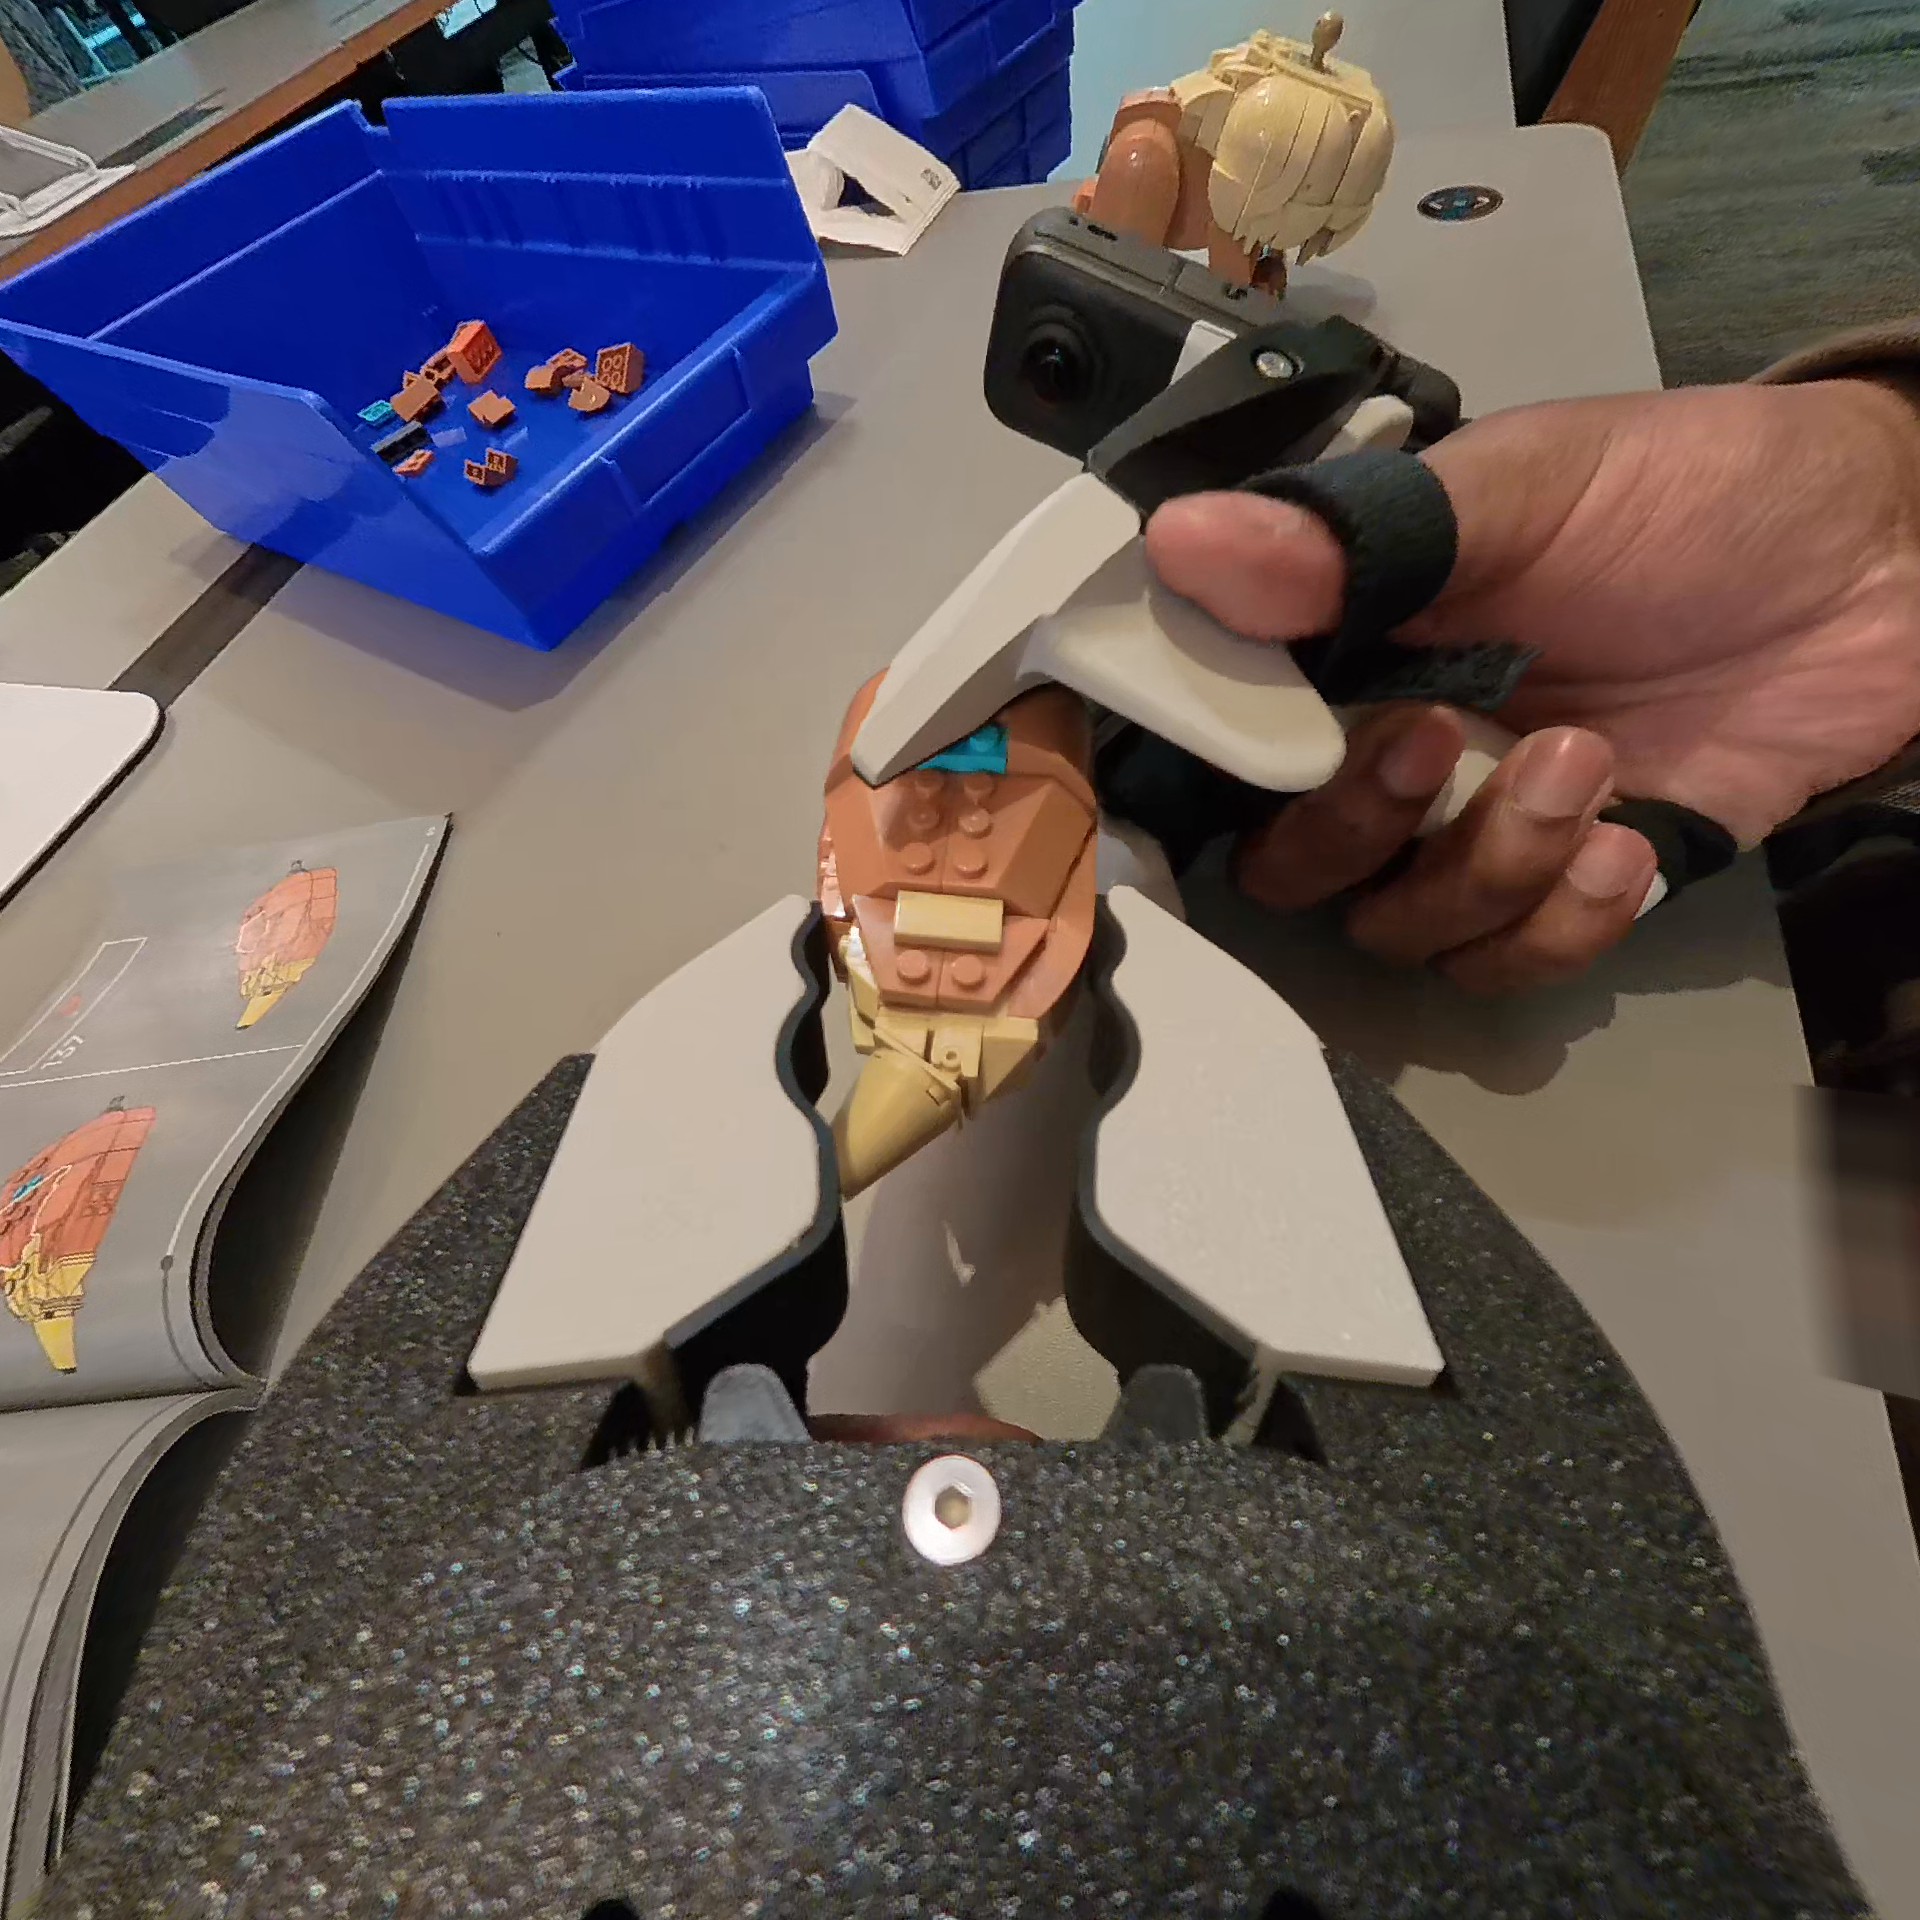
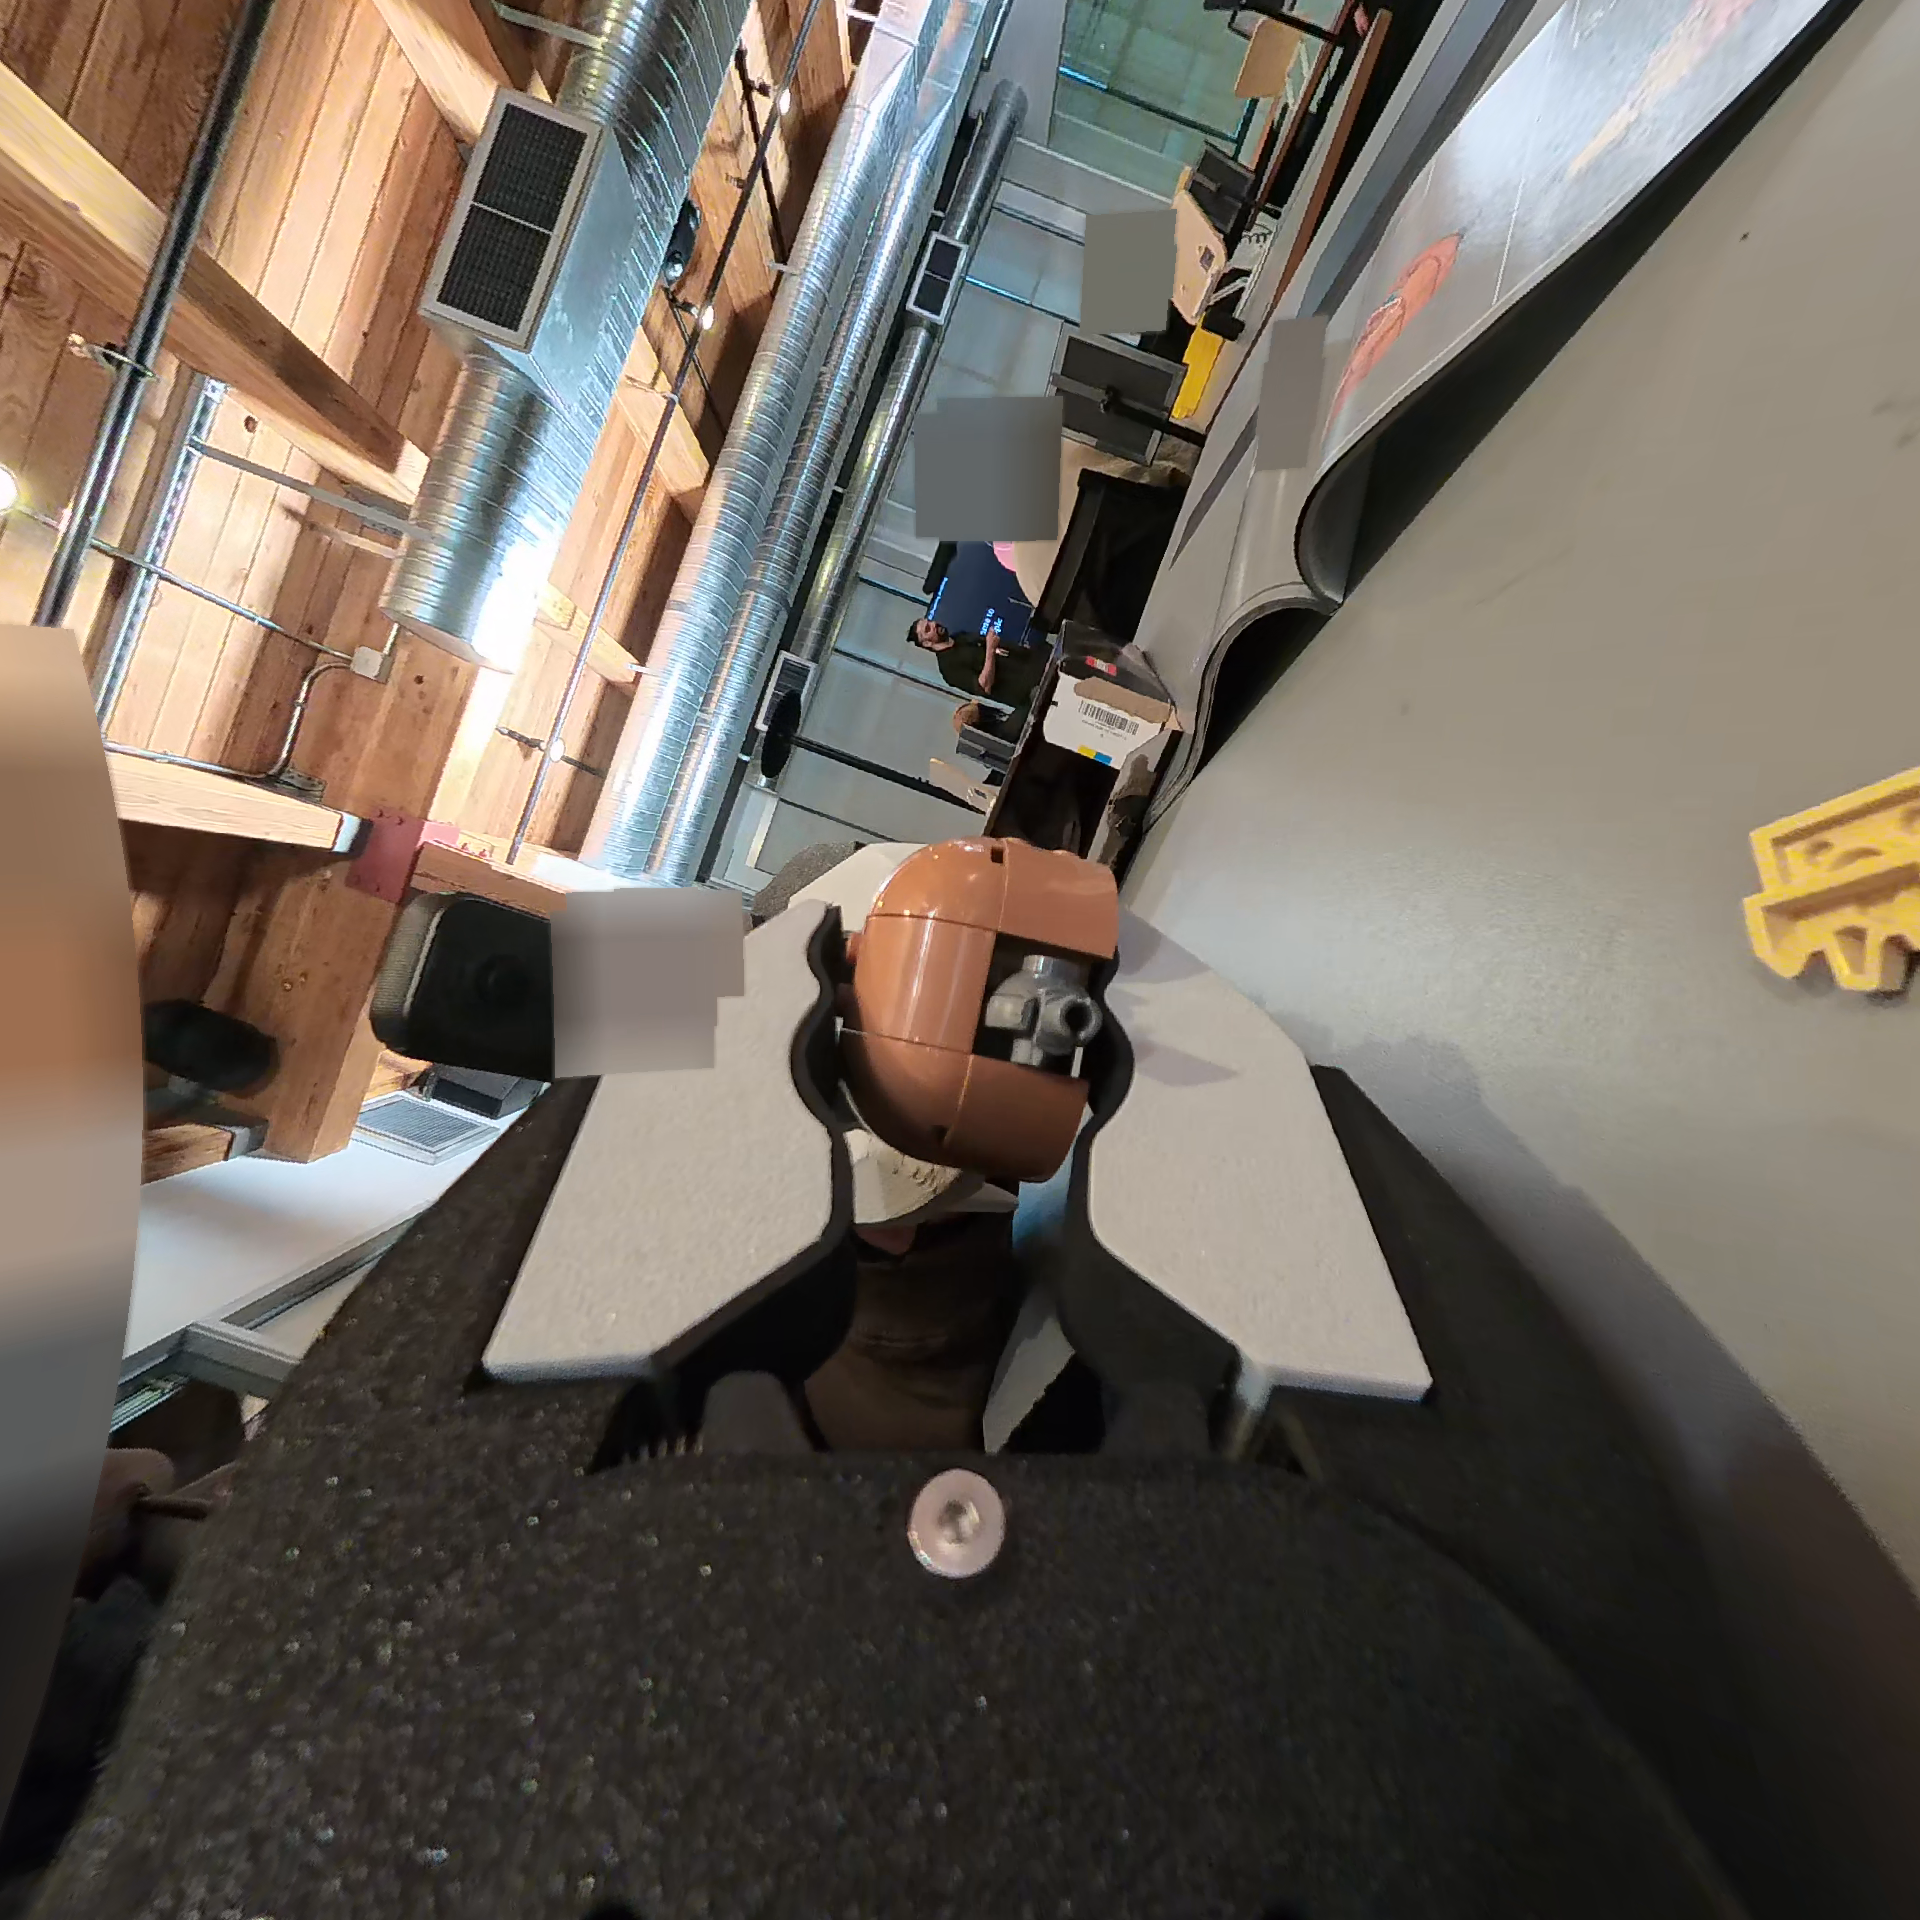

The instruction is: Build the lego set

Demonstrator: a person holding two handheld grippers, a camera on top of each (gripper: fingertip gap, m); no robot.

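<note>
A brown and tan lego assembly [image 1: 951, 935] with a pointed tan tip is held above the grey table [image 1: 623, 748]. My left gripper [image 1: 961, 914] is shut on its lower half. My right gripper [image 1: 987, 727], held by a hand, comes in from the right and is shut on its upper end, next to a small teal piece [image 1: 977, 750]. In the right wrist view the right gripper [image 2: 971, 935] clamps the assembly's rounded brown end [image 2: 935, 1039], where a grey joint piece [image 2: 1049, 1018] shows. The left gripper's camera [image 2: 468, 987] shows behind it.
A blue bin [image 1: 644, 499] at the back left holds several loose brown pieces [image 1: 488, 405]. An open instruction booklet [image 1: 208, 1039] lies at the left. A built tan and brown figure [image 1: 1278, 145] stands at the back. A yellow piece [image 2: 1839, 914] lies on the table. The grippers are tip to tip, or close to it.
</note>
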